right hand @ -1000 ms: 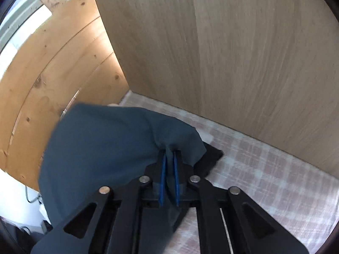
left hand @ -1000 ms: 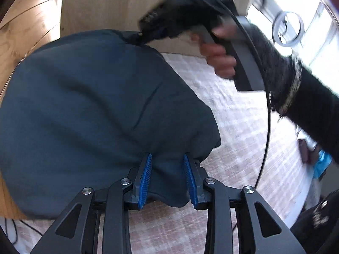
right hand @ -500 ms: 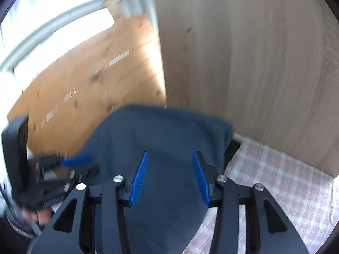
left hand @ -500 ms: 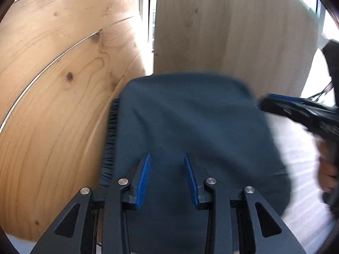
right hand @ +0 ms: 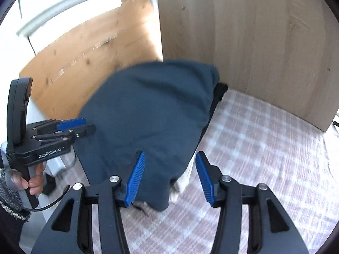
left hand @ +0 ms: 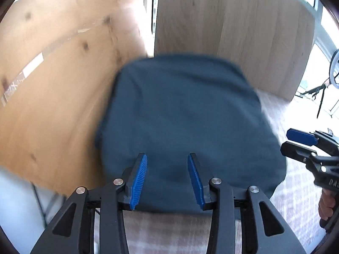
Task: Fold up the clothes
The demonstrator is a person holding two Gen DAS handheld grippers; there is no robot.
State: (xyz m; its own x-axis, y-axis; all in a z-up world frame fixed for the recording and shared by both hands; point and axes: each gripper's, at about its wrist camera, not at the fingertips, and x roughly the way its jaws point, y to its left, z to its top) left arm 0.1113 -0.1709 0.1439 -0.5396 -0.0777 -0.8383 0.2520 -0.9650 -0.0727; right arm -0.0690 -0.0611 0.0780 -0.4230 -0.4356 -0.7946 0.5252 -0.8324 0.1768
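Both grippers standing apart, empty: left gripper [left hand: 167, 178] just been opening, right gripper [right hand: 170, 176] too. Blue garment [left hand: 186, 127] lying folded on checked bedsheet [right hand: 264, 148].

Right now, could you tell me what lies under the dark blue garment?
The dark blue garment lies on a checked cloth; a black edge peeks out beneath. Anything else is covered.
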